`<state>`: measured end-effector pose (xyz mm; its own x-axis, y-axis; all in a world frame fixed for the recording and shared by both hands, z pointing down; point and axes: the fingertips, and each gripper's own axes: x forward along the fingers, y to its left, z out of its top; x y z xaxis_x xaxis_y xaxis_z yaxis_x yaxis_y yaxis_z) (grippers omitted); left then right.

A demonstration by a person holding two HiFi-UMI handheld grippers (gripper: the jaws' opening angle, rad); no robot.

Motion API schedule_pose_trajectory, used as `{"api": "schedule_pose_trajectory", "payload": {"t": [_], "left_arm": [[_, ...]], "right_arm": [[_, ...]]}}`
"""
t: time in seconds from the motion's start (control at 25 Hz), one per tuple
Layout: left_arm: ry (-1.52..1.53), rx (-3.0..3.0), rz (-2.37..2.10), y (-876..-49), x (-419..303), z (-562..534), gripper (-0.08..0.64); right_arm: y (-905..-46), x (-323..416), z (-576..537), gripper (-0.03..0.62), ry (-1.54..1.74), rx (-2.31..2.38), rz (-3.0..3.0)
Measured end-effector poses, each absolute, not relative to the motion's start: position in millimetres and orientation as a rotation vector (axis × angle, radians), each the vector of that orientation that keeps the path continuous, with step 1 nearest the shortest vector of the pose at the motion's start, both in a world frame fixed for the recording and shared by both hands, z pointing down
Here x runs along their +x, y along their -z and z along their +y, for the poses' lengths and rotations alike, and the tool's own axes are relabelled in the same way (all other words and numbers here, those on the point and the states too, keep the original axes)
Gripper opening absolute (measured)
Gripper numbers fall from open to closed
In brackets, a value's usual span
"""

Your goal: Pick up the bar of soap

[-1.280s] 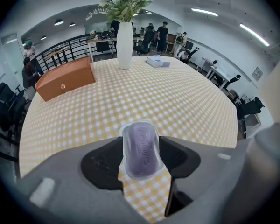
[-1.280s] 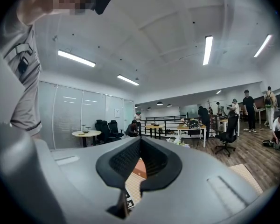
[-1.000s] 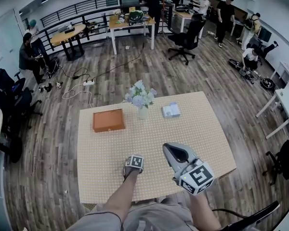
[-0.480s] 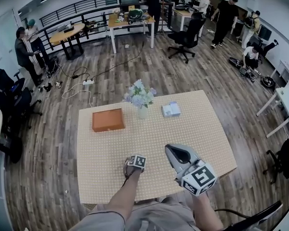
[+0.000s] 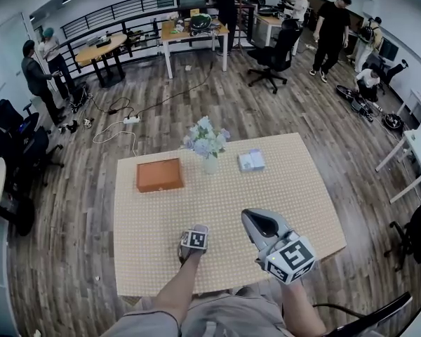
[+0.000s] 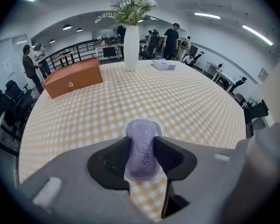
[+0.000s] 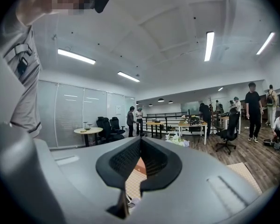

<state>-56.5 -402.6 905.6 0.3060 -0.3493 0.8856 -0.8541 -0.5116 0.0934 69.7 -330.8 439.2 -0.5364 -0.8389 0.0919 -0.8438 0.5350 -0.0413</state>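
Left gripper (image 6: 141, 143), tilted down over the yellow-checked table (image 6: 186, 101), has just been closing its jaws and now pinches the purple bar of soap (image 6: 143, 154) by its sides as it sits in a white dish (image 6: 144, 122).

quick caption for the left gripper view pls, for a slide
Left gripper jaws, just closing, pinch a purple oval bar of soap on the yellow-checked tablecloth.

Open office being lit by ceiling strips (image 7: 209, 45).
Wooden floor (image 5: 316, 132) is being occupied by desks (image 5: 196, 32) and black chairs (image 5: 277, 49).
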Motion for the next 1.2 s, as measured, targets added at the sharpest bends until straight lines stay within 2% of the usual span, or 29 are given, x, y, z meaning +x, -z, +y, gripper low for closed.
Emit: {"api": "schedule_pose_trajectory", "payload": {"t": [0.6, 0.76, 1.2], "left_arm": [[-1.522, 2.025, -0.948, -922.4, -47.7, -403.4, 0.196], [-1.47, 2.021, -0.949, -918.9, -45.7, -405.1, 0.186], [-1.039, 2.103, -1.037, -886.8, -54.7, -403.8, 0.175]], "right_arm": [[-449.1, 66.4, -328.2, 0.002, -0.15, 1.467, -2.689], [-445.3, 74.8, -328.8, 0.002, -0.149, 1.499, -2.676], [-441.6, 73.8, -331.2, 0.002, -0.155, 1.512, -2.681]]}}
